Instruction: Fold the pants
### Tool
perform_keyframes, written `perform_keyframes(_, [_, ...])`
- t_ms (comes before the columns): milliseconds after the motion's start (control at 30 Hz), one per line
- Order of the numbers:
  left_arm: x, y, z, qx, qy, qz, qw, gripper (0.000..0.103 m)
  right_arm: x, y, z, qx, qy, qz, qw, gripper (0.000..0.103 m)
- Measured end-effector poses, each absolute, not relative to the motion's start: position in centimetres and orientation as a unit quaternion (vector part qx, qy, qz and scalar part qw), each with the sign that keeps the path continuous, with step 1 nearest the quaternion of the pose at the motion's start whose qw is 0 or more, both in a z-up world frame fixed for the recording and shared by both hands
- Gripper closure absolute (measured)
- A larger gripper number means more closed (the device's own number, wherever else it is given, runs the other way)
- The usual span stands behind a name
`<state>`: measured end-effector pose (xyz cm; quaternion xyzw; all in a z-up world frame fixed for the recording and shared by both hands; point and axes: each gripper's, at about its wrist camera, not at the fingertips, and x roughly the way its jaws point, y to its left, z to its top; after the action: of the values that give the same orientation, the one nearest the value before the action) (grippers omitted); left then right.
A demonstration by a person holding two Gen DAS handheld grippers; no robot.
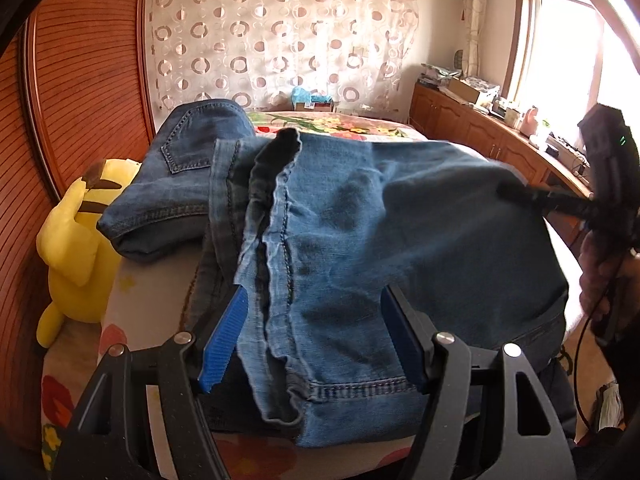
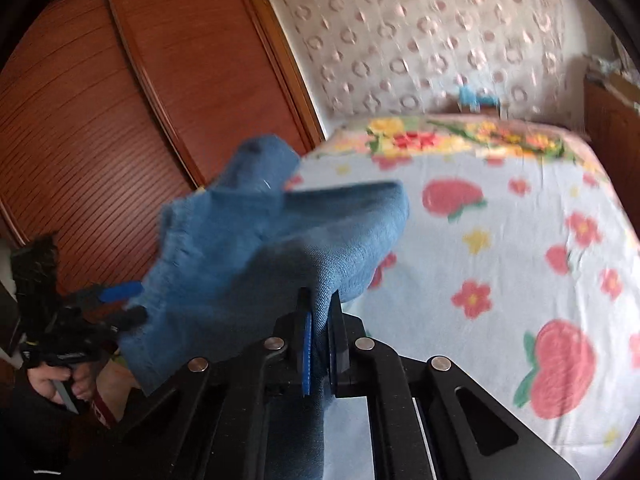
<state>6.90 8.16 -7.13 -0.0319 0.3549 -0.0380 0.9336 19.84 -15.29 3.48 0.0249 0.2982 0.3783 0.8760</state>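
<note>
Pants (image 1: 360, 220) of blue denim with stitched seams lie spread over the bed (image 1: 328, 124), whose floral sheet shows beyond them, in the left wrist view. Hem end and inseam run between the fingers of the left gripper (image 1: 316, 340); its blue ribbed pads (image 1: 224, 340) stand apart on either side of the cloth and do not press it. A second, folded pair of darker blue jeans (image 1: 180, 184) rests on the bed just left of the pants, and a yellow plush toy (image 1: 76, 248) sits further left, against the ribbed wooden wardrobe door (image 1: 88, 80). At the pants' right edge the right gripper (image 1: 516, 194) pinches the cloth, a hand (image 1: 604, 276) holding its handle.

In the right wrist view, blurred, the right gripper (image 2: 320, 344) is clamped on a fold of the pants (image 2: 260, 248), the denim squeezed between its pads and bunched up above them, lifted clear of the bed (image 2: 500, 240). Left of the pants the left gripper (image 2: 120, 304) shows with a hand (image 2: 60, 384) on its grip.
</note>
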Motion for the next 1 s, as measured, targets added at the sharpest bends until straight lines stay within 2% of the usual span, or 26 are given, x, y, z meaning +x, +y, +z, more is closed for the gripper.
perform_keyframes(333, [7.4, 7.5, -6.9, -0.027, 0.353, -0.049, 0.934, 0.033, 18.1, -18.9, 8.3, -0.01, 0.257, 0.362, 0.896, 0.098])
perform_keyframes(533, [8.0, 6.6, -6.3, -0.023, 0.349, -0.059, 0.935, 0.033, 18.2, -22.5, 8.9, -0.03, 0.259, 0.304, 0.916, 0.098])
perform_keyframes(700, [8.9, 5.2, -5.7, -0.015, 0.343, -0.075, 0.936, 0.033, 19.7, -27.9, 7.4, -0.005, 0.295, 0.259, 0.92, 0.098])
perform_keyframes(933, [11.4, 1.3, -5.6, -0.006, 0.346, -0.111, 0.931, 0.033, 21.6, -31.4, 1.5, 0.018, 0.352, 0.221, 0.909, 0.096])
perform_keyframes(1000, [12.3, -0.1, -5.6, 0.0, 0.348, -0.121, 0.93, 0.033, 21.5, -31.6, 0.9, 0.025, 0.357, 0.214, 0.909, 0.084])
